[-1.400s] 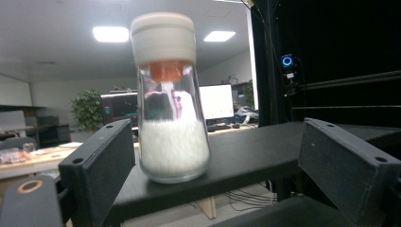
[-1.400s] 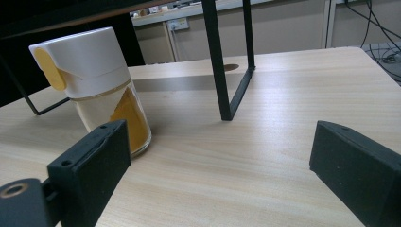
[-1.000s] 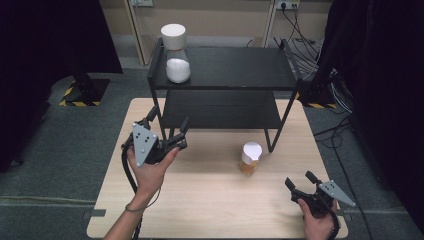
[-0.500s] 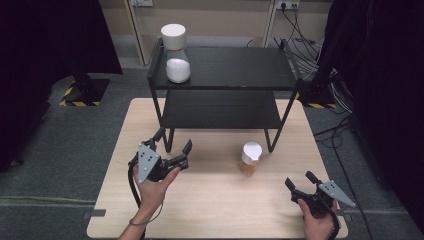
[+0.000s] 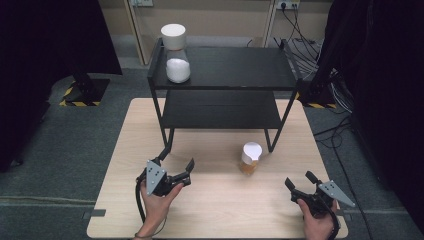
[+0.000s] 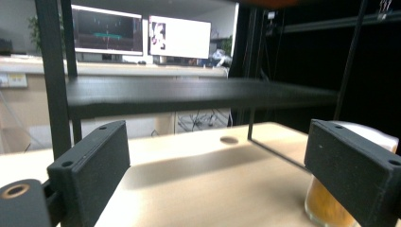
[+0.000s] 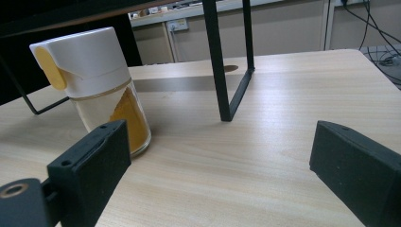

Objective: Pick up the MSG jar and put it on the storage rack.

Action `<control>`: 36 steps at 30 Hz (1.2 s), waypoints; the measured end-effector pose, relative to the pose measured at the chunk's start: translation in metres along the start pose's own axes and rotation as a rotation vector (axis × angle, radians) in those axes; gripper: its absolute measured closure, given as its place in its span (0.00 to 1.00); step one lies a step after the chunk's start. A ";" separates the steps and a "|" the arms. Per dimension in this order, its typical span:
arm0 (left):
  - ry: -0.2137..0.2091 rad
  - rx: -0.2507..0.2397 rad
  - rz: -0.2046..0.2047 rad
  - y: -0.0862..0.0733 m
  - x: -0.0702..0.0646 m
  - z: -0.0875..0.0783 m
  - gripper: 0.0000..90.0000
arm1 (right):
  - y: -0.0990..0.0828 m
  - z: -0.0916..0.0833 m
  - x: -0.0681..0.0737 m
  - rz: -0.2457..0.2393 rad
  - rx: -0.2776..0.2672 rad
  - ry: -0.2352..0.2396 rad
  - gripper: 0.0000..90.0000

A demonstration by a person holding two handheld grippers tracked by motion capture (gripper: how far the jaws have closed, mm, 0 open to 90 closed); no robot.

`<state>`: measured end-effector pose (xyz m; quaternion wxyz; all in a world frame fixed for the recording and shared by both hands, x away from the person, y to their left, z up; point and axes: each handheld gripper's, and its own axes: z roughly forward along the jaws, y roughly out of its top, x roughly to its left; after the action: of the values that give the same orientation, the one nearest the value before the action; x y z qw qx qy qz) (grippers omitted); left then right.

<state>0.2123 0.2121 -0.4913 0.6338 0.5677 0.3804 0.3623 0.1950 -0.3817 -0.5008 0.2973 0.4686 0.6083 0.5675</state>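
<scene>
Counter [image 5: 215, 210] of pale wood, bare across the near half between the two hands. Left tongs [image 5: 176, 167] low over the near-left part, jaws apart and just been opening, nothing between them; open wood ahead of them up to the near left leg of the black two-tier metal shelf rack [image 5: 225, 87]. Right tongs [image 5: 299, 181] at the near-right corner, close to the counter's front edge, jaws wide apart on nothing. Glass jar with white cap and orange powder [image 5: 249, 157] upright on the counter between both tongs, just in front of the rack's lower tier, near its front right leg, apart from it. Second white-capped glass jar of white powder [image 5: 176, 55] on the rack's top tier, at its left edge.
</scene>
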 end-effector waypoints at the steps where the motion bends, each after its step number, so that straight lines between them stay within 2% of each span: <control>1: 0.003 0.009 -0.003 -0.003 -0.001 0.000 0.08 | 0.000 0.000 0.000 -0.001 0.000 0.000 0.07; 8: 0.036 0.062 -0.009 -0.020 -0.001 0.002 0.08 | 0.000 0.000 0.000 0.003 0.000 -0.001 0.07; 15: 0.037 0.097 -0.006 -0.027 -0.001 0.002 0.08 | 0.000 0.000 0.000 0.000 0.001 0.001 0.07; 26: 0.017 0.131 -0.007 -0.033 0.003 0.005 0.08 | 0.000 0.000 0.000 -0.004 0.000 0.002 0.07; 30: 0.016 0.135 -0.032 -0.033 0.006 0.007 0.08 | -0.001 0.000 0.000 -0.007 -0.003 0.004 0.07; 36: 0.021 0.131 -0.042 -0.034 0.006 0.006 0.08 | 0.000 0.000 0.000 -0.013 0.000 0.004 0.07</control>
<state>0.2216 0.2113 -0.5250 0.5987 0.5961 0.4220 0.3290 0.1948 -0.3813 -0.5008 0.2996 0.4635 0.6119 0.5665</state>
